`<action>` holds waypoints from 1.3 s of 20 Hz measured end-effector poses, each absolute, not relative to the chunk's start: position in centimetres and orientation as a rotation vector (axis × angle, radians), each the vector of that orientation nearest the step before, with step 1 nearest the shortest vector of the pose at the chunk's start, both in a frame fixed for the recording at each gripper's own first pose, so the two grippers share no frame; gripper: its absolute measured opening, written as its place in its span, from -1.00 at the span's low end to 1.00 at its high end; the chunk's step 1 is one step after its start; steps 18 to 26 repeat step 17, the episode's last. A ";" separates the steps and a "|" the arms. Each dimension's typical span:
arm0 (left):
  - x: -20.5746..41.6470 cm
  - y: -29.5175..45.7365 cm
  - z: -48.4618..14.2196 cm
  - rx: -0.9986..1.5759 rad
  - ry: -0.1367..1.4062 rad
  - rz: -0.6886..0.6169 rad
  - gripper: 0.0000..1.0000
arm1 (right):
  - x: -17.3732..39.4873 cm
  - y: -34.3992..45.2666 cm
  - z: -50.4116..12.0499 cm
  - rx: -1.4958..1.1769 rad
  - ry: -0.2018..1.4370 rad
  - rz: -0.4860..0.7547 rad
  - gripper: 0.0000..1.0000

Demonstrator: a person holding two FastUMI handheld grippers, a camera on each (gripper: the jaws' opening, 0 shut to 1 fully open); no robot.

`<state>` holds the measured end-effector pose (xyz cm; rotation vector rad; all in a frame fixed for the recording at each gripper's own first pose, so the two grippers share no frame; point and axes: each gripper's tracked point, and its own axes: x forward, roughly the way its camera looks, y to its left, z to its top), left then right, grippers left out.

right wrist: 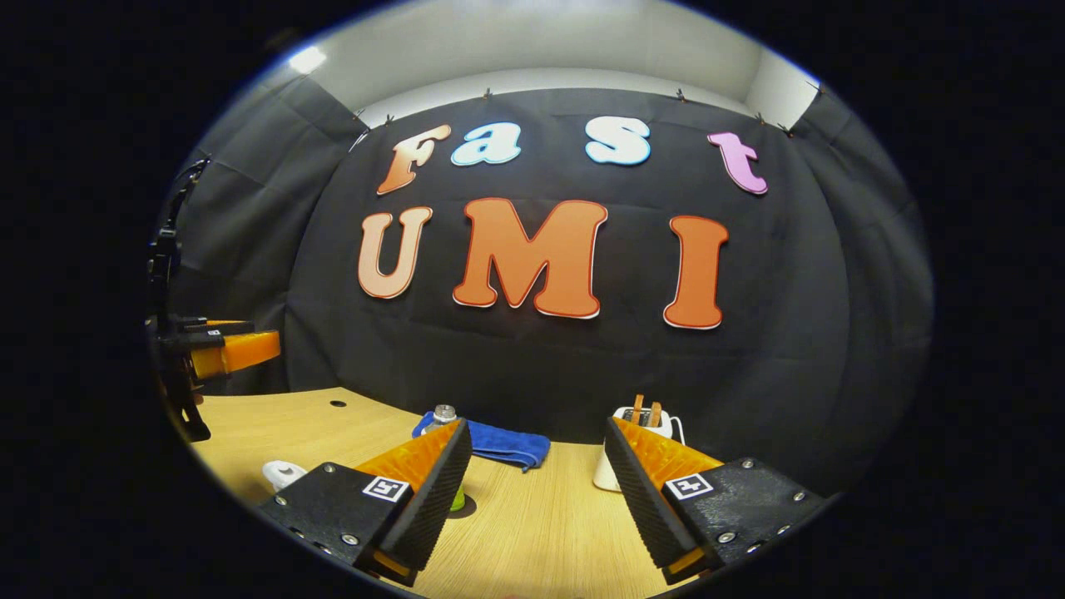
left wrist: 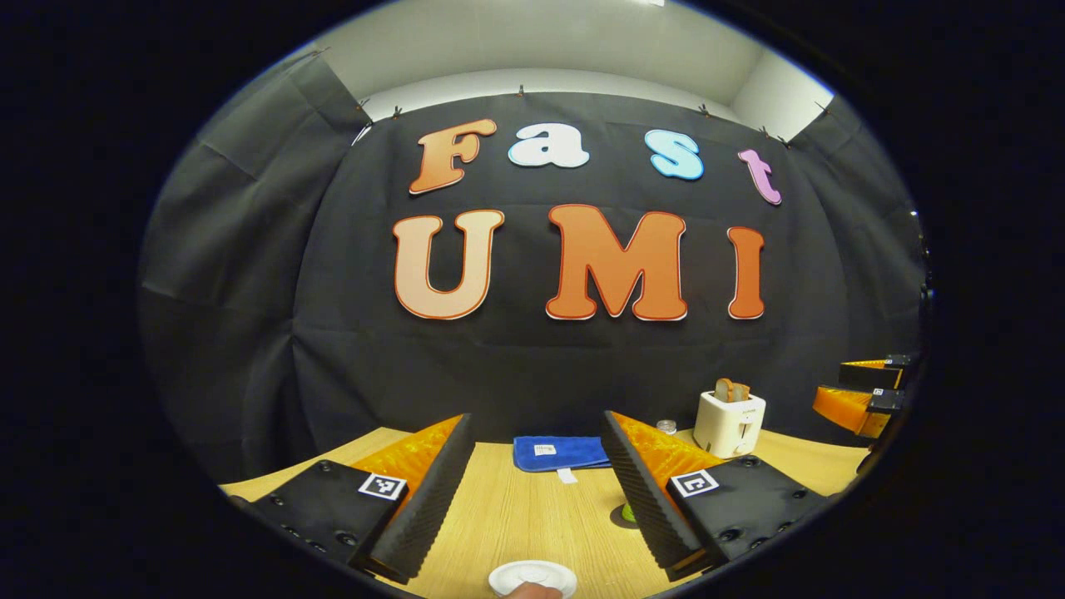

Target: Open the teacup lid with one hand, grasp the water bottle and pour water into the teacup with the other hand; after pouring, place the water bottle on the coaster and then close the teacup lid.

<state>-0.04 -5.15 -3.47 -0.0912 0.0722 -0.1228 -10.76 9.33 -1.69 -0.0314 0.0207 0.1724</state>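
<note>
Wooden table (left wrist: 532,520) is carrying white teacup lid (left wrist: 532,577), blue towel (left wrist: 559,452), toaster (left wrist: 729,423); left gripper (left wrist: 539,507) and right gripper (right wrist: 537,503) are hovering, fingers spread, grasping nothing.

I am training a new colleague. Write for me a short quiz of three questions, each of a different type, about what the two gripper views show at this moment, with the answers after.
1. True or false: the left gripper is shut on the white teacup lid.
2. Multiple choice: in the right gripper view, what lies on the wooden table just left of the toaster?
A. a red plate
B. a blue cloth
C. a metal spoon
3. Fill in: both the left gripper and the right gripper have their jaws ____.

Key
1. False: the lid lies low between the fingers, and they stand wide apart.
2. B
3. open
</note>
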 end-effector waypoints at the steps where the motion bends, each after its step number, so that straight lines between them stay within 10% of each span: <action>1: 0.1 -5.2 -3.2 -0.093 0.070 -0.122 0.90 | -10.9 9.7 -1.3 -0.032 0.013 0.179 0.92; 26: 0.4 -5.9 -4.4 -0.051 0.081 -0.100 0.90 | -10.7 11.5 -4.3 -0.019 0.088 0.159 0.96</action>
